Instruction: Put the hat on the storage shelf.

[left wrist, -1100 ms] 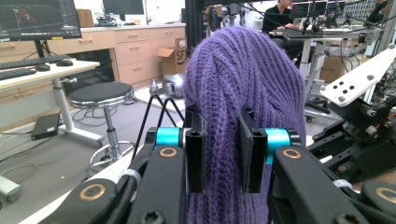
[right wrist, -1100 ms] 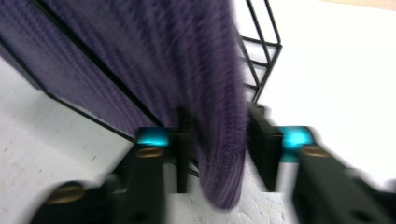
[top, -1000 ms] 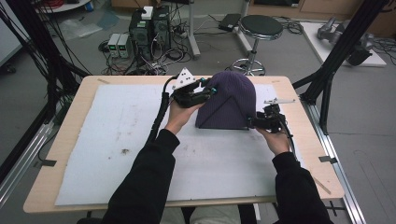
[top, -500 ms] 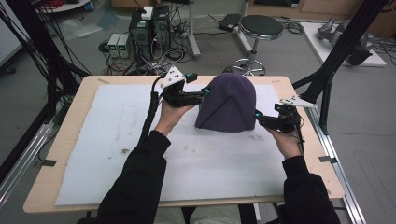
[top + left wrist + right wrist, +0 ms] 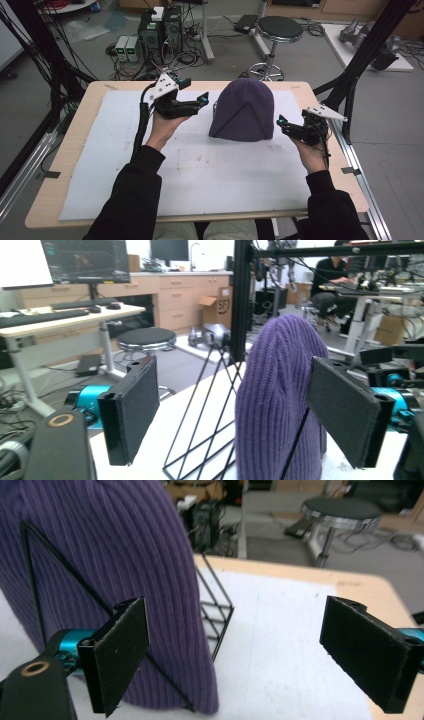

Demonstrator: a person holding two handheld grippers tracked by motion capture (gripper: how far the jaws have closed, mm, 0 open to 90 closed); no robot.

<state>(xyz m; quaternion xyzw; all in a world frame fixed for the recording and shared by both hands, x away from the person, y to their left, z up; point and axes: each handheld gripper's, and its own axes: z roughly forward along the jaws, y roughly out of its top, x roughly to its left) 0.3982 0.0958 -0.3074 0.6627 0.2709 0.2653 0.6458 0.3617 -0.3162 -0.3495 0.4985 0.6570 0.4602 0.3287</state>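
Purple ribbed knit beanie (image 5: 243,111), dome-shaped, upright on a thin black wire stand (image 5: 205,425), crown up and open hem down, long axis vertical; at centre right of the high view, on the white foam mat (image 5: 200,170) over the pale wooden table (image 5: 90,100). Soft vertical ribbing over the whole cap; a black wire triangle laid against its near face in the high view, and again at the left of the right gripper view (image 5: 100,580). Crossed wire struts of the stand bare beside the hem, lower centre of the left gripper view.

Left black hand-held gripper (image 5: 202,100) at upper centre-left of the high view, just left of the beanie and clear of it, tips toward the cap. Jaws wide, just opened further, flat dark pads (image 5: 131,407) apart with nothing pressed; in the left gripper view the beanie (image 5: 280,400) farther off, seen between the pads and partly behind the right one.

Right black hand-held gripper (image 5: 281,122) at centre right of the high view, just right of the hem, apart from it. Jaws wide, just opened, one textured pad (image 5: 120,652) in front of the knit at lower left of the right gripper view, the other well off at the right over bare mat; nothing held.
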